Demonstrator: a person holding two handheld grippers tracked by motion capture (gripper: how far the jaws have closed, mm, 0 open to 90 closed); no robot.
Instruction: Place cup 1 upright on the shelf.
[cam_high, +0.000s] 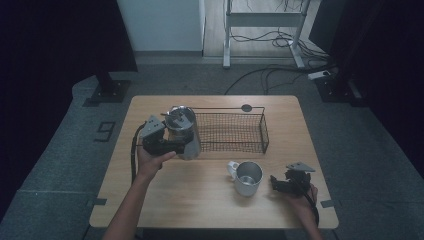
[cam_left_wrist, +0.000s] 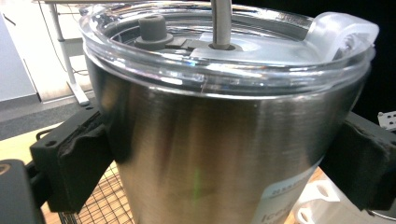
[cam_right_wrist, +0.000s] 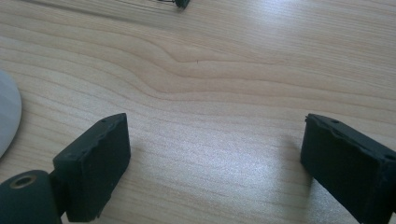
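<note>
- At the left end of the wire basket (cam_high: 235, 131), a steel tumbler (cam_high: 183, 131) with a clear lid and a straw is held above the table (cam_high: 200, 200), its body clamped between the pads of the left gripper (cam_high: 172, 145).
- In the left gripper view the tumbler (cam_left_wrist: 219, 154) sits squarely between both black pads, which press its sides; the jaws stand fairly wide because the body is wide.
- The step in hand looks like carrying the tumbler, most likely into or out of the basket; which of the two I cannot tell.
- Next, the tumbler has to stay upright and clear the basket's rim before being set down.
- A white mug (cam_high: 247, 177) stands well apart, near the front edge.
- The right gripper (cam_high: 280, 184) rests low by the mug, jaws spread wide over bare wood with nothing between them.
</note>
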